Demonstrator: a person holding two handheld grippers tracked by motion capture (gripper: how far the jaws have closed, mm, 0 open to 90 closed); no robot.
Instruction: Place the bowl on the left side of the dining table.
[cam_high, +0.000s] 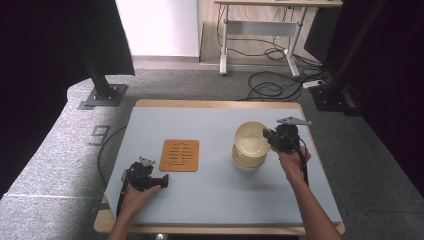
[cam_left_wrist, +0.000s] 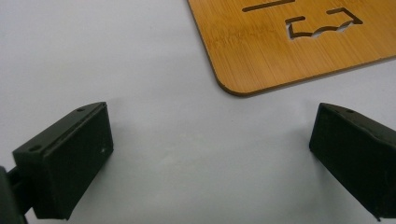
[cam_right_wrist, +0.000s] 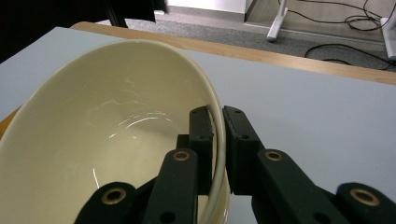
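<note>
Black right claw with brass-ringed screw holes, trailing cable, grey three-cornered top plate.

Two forearms enter from the bottom edge of the high view. The left gripper sits lower left, low over the table, jaws spread wide with nothing between them. The right gripper, right of centre, is raised, its jaws pinched on a bowl's rim.

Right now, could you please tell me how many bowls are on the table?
2 that I can tell: the top bowl, its rim pinched by the right gripper, sits lifted and tilted over the lower bowl. More could be nested, hidden beneath.
</note>
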